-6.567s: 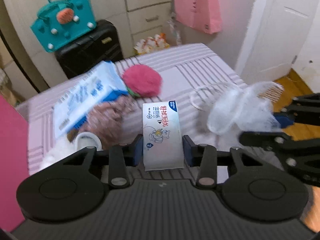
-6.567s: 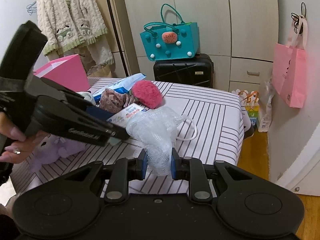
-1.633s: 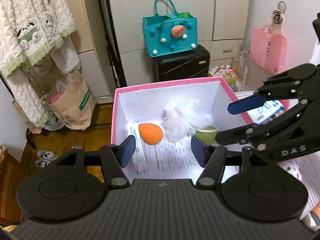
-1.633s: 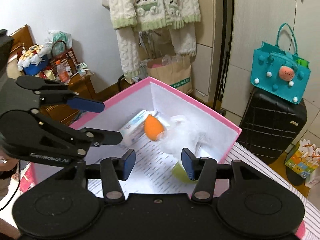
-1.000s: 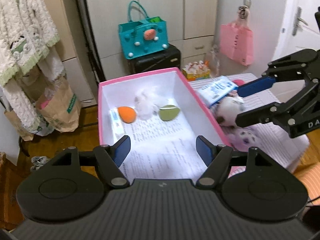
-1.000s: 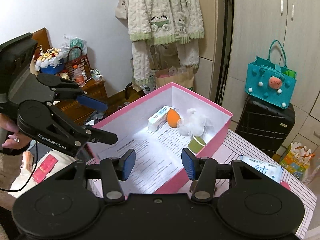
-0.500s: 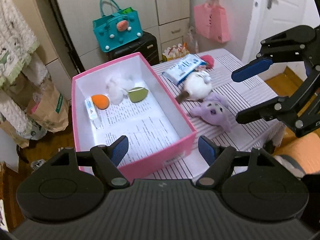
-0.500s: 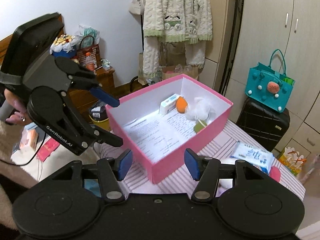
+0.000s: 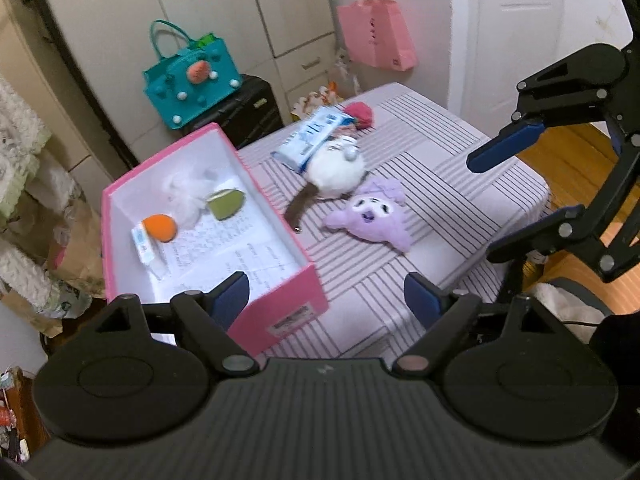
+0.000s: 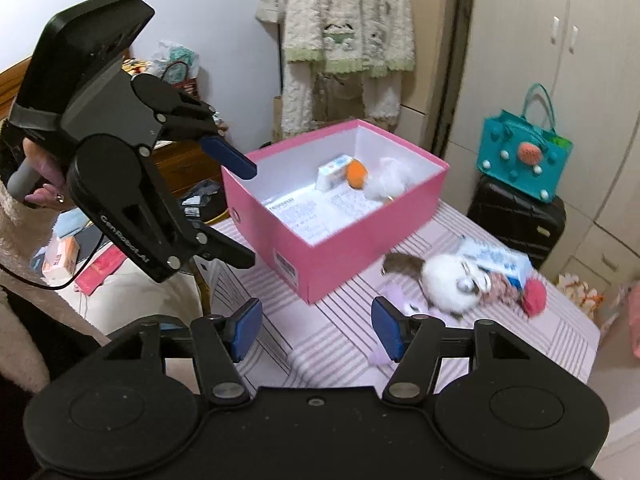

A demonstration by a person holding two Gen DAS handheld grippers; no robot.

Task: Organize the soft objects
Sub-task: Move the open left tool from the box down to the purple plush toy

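Note:
A pink box [image 9: 280,312] [image 10: 336,256] stands on the striped table and holds a small tissue pack [image 9: 142,242], an orange sponge [image 9: 160,227], a white mesh puff [image 9: 182,192] and a green item [image 9: 226,204]. On the table lie a purple plush [image 9: 374,216], a white plush [image 9: 336,168] [image 10: 448,282], a blue wipes pack [image 9: 312,138] and a red puff [image 9: 360,114]. My left gripper [image 9: 326,298] is open and empty, above the box's near corner. My right gripper [image 10: 316,330] is open and empty, above the table's near edge.
The striped table [image 9: 460,160] ends at the right, beside a white door [image 9: 516,20]. A black suitcase [image 9: 240,114] with a teal bag [image 9: 188,76] stands behind. A pink bag [image 9: 376,34] hangs on the cabinets. A fluffy coat [image 10: 348,28] hangs at the left.
Both grippers let go of the tissue pack and the mesh puff in the box. They have since pulled back and up from the box, open and empty.

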